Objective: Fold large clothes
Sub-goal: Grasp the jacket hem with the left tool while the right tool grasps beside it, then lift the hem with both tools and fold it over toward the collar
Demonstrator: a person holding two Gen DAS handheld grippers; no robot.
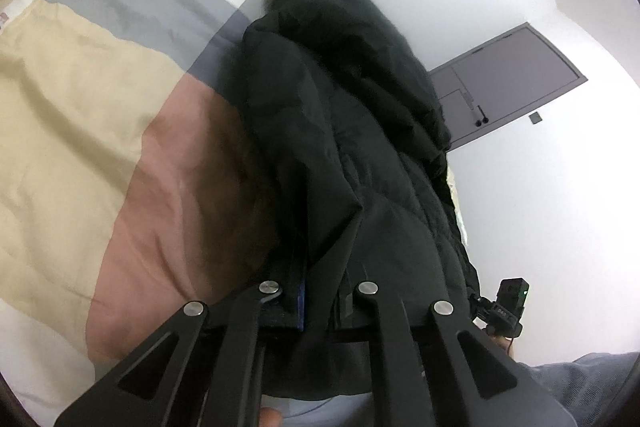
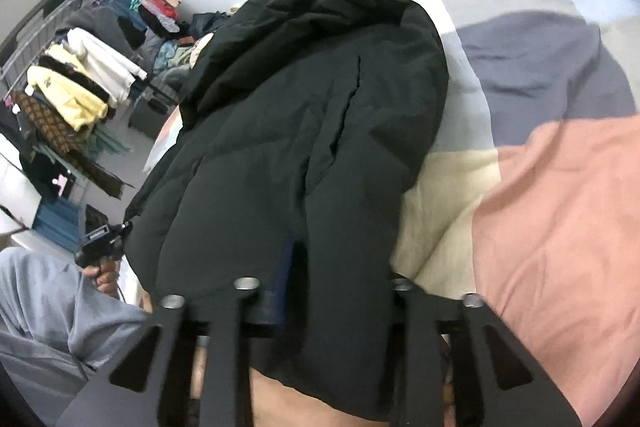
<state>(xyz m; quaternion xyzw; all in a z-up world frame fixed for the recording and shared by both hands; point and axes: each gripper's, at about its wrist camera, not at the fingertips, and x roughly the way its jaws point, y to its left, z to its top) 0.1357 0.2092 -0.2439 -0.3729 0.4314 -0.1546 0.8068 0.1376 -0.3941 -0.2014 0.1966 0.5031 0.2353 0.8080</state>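
Observation:
A large black padded jacket lies lengthwise on a bed with a patchwork cover. My left gripper is shut on the jacket's near hem, with fabric bunched between the fingers. In the right wrist view the same jacket stretches away over the bed. My right gripper is shut on the hem too, and cloth drapes over and below its fingers. The left gripper also shows in the right wrist view at the jacket's left edge, and the right gripper shows in the left wrist view.
A clothes rack loaded with several garments stands at the left beyond the bed. A grey door is in the white wall. The person's grey-trousered leg is at lower left.

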